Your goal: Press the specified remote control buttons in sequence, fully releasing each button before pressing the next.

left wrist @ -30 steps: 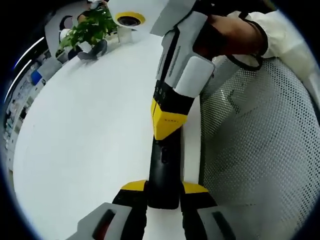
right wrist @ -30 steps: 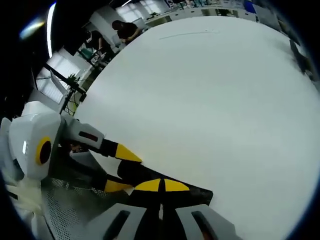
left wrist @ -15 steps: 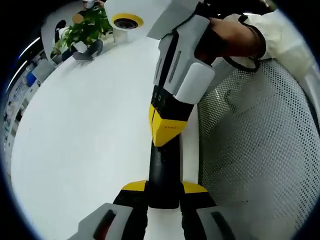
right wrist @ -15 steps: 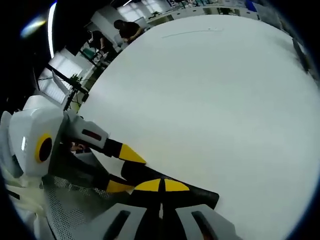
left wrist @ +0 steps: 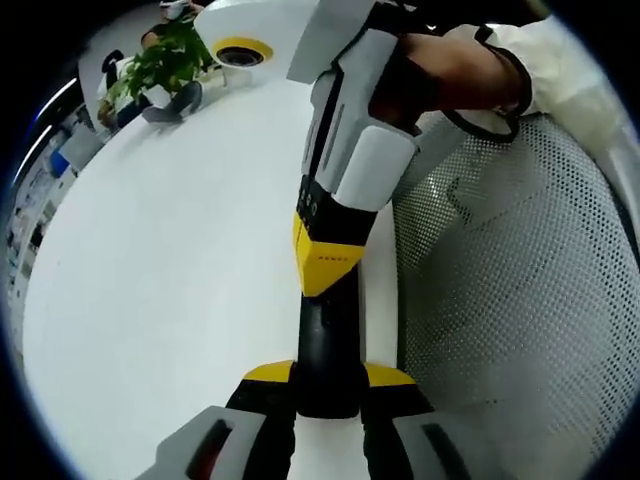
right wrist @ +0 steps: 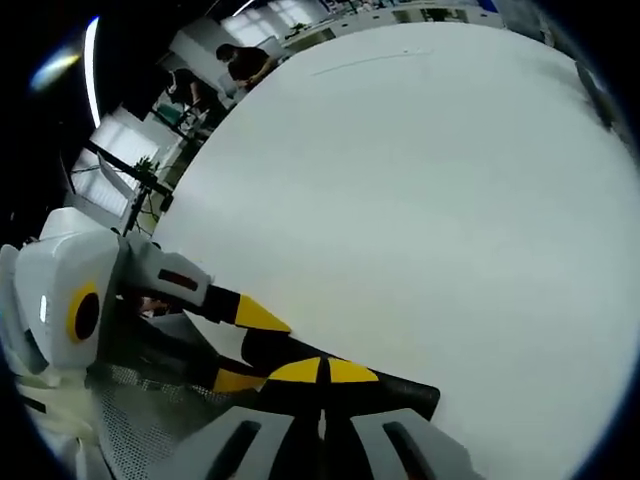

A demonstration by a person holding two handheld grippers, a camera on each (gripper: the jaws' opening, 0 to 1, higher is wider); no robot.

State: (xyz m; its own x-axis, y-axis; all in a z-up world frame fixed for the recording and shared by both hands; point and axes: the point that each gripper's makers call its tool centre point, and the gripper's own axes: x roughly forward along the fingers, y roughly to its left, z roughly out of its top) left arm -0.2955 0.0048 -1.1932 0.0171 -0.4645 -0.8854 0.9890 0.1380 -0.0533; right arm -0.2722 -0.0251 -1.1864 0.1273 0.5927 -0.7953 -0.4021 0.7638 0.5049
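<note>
- Remote control, a slim black bar, sits pinched between the yellow-tipped jaws of the left tool at its near end, held over the edge of the white worktop.
- Right tool comes down onto the remote's upper face in the left gripper view; its yellow tips look pressed together into one wedge, touching the remote near its middle. In the right gripper view the same tips meet with no gap, resting on the remote.
- Risk, as I judge it: the wedge is broad against a narrow button face, so it could bear on two buttons at once or slide off to the side; the buttons themselves are too dark to make out.
- Second risk: pressing on an end-held remote could lever it out of the left tool's pinch.
- Left gripper view gives the person's hand, a white mesh chair back and a potted plant.
- Right gripper view instead gives the left tool from the side, plus the worktop's far edge.
</note>
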